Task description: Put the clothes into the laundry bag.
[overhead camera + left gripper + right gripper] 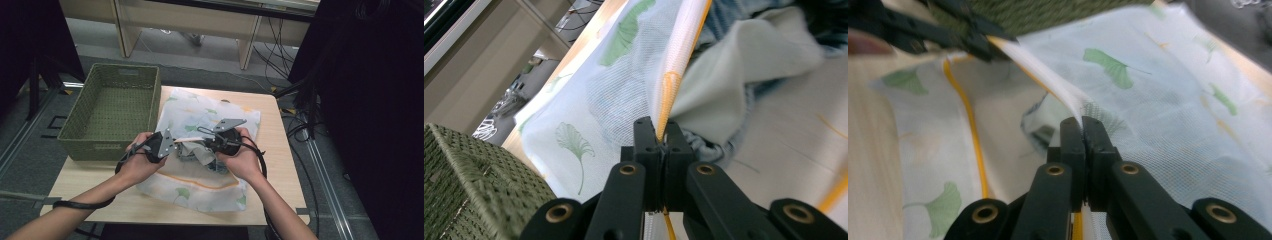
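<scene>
A white mesh laundry bag (200, 115) printed with green leaves and edged in yellow lies across the wooden table (277, 150). Its opening edge is stretched taut between both grippers. My left gripper (170, 142) is shut on the yellow-trimmed edge (664, 95) of the bag. My right gripper (205, 132) is shut on the same edge (1048, 70) farther along, and the left gripper's jaws (968, 37) show at that view's upper left. Pale and blue-patterned clothing (744, 65) sits in the bag's mouth (197, 152).
A green woven basket (112, 107) stands on the table's left part, right beside the bag. Desk legs and cables (275, 55) lie beyond the far edge. Dark equipment stands to the right.
</scene>
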{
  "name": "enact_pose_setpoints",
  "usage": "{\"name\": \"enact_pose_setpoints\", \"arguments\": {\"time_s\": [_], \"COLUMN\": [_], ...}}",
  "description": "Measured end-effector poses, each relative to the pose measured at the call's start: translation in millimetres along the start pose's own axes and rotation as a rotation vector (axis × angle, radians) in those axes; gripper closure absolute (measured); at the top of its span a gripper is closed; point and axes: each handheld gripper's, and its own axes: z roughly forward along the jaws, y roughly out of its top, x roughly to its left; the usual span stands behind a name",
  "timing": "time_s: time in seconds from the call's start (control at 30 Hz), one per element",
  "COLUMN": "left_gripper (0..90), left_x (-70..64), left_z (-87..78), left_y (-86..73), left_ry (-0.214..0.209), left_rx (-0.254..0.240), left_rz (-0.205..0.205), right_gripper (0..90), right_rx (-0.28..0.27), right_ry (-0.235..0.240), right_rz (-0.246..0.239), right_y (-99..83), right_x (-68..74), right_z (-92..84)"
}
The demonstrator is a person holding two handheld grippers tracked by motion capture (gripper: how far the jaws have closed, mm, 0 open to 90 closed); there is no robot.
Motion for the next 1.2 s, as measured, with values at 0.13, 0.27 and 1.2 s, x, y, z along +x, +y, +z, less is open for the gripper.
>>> {"name": "enact_pose_setpoints", "arguments": {"time_s": [0.13,0.27,1.2], "left_gripper": [87.9,87.7,87.6], "left_x": [-13.9,-27.8,-44.4], "left_z": [-14.5,-19.7,56.0], "left_y": [-4.2,-9.8,-21.6], "left_ry": [-0.068,-0.130,-0.306], "left_rx": [-0.009,0.004,0.262], "left_rz": [0.044,0.084,0.183], "right_gripper": [90.0,90.0,89.7], "right_rx": [0.044,0.114,0.358], "right_ry": [0.033,0.070,0.112], "right_rz": [-0.052,-0.101,0.002], "right_y": [-8.2,-21.3,-69.6], "right_x": [5.7,15.5,4.7], "right_z": [2.6,7.8,59.9]}}
